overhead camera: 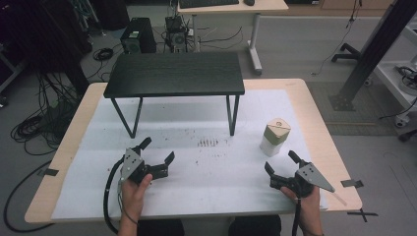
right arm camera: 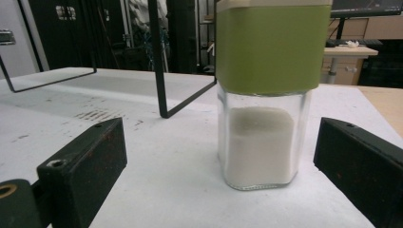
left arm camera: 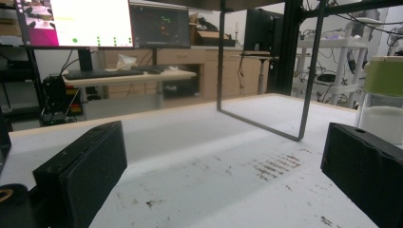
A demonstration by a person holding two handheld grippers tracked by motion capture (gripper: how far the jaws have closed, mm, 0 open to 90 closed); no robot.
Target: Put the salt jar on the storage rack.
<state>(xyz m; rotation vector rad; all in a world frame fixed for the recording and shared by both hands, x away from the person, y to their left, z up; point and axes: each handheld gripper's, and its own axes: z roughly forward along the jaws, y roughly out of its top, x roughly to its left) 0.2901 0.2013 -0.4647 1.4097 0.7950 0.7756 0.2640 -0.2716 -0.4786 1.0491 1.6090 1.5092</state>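
Note:
A square glass jar (overhead camera: 274,137) with a green top and white powder inside stands upright on the white sheet at the right. In the right gripper view the jar (right arm camera: 266,109) is close ahead, just beyond the jaws and a little right of centre. My right gripper (overhead camera: 281,164) is open, low over the sheet, a short way in front of the jar. My left gripper (overhead camera: 157,150) is open too, at the front left, nothing between its jaws. The jar (left arm camera: 385,102) appears at the right edge of the left gripper view.
A small black table (overhead camera: 174,73) on thin metal legs stands on the sheet at the back. Brown stains (overhead camera: 207,143) mark the white sheet (overhead camera: 206,167) in the middle. Bits of tape (overhead camera: 352,183) lie on the wooden table's edges. Desks, cables and computers surround the table.

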